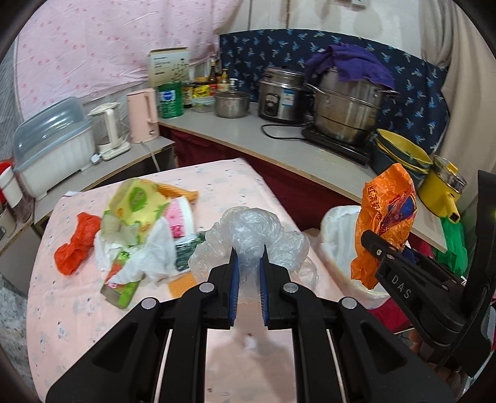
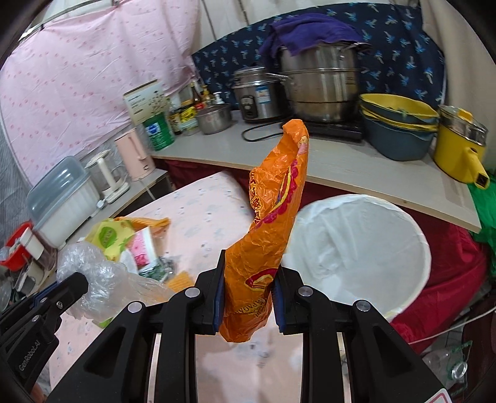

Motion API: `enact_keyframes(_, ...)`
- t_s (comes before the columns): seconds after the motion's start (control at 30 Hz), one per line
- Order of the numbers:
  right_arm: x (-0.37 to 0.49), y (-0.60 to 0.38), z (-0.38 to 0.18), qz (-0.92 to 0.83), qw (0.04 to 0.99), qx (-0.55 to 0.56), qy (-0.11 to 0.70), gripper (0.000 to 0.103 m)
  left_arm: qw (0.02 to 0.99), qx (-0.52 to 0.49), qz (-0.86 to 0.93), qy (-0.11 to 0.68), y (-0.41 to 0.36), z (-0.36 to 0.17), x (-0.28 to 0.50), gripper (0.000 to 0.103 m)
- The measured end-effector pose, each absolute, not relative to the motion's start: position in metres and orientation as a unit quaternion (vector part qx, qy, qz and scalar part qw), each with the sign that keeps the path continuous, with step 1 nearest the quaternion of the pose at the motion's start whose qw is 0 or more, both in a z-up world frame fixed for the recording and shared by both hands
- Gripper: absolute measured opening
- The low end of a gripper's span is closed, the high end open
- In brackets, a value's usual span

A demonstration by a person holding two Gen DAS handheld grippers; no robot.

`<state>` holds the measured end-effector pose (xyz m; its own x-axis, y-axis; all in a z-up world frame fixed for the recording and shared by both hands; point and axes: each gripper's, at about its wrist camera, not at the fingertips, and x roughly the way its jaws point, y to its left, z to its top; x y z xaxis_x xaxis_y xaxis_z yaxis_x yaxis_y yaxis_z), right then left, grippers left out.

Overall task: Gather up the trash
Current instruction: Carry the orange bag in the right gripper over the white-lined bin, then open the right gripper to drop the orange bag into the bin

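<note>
Partly hidden behind the orange bag (image 2: 272, 223), white-lined bin (image 2: 403, 217) rim shows.

The clear bag (image 1: 248, 238) is thin, glossy, crinkled plastic film. The orange wrapper (image 2: 272, 229) is shiny, creased plastic with print. The bin liner (image 2: 356, 241) looks like smooth white plastic. The steamer pot (image 2: 322, 83) is brushed metal under purple cloth (image 2: 307, 29). Patterned pink cloth covers the bench (image 1: 62, 294).

Black tool (image 1: 248, 263) arms, blue ribbed pads, silver screws.
</note>
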<state>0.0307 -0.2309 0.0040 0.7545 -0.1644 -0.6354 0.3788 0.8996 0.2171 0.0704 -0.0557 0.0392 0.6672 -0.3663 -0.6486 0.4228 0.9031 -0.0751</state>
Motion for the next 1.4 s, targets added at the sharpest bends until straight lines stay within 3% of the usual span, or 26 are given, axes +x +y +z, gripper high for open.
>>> enact_keyframes(0.73,0.015,-0.357,-0.07,-0.247,0.869,0.22,0.368,0.024,0.867,0.088,-0.308,0.382,-0.209,-0.006,0.101,0.011)
enact_keyframes(0.93,0.021,-0.372,-0.081,-0.257,0.862,0.218,0.379,0.03,0.859,0.093,-0.32,0.39,-0.237,-0.017,0.109,0.015)
enact_keyframes(0.97,0.022,-0.373,-0.081,-0.26,0.862,0.215,0.378,0.032,0.858,0.089,-0.319,0.392,-0.239,-0.017,0.111,0.021)
enact_keyframes(1.0,0.023,-0.374,-0.081,-0.265,0.862,0.213,0.377,0.041,0.86,0.084,-0.316,0.393,-0.24,-0.017,0.112,0.033)
enact_keyframes(1.1,0.023,-0.375,-0.078,-0.277,0.863,0.207,0.368,0.053,0.864,0.069,-0.312,0.39,-0.24,-0.014,0.115,0.05)
enact_keyframes(1.4,0.027,-0.372,-0.068,-0.283,0.868,0.198,0.357,0.058,0.866,0.059,-0.306,0.391,-0.228,-0.008,0.126,0.053)
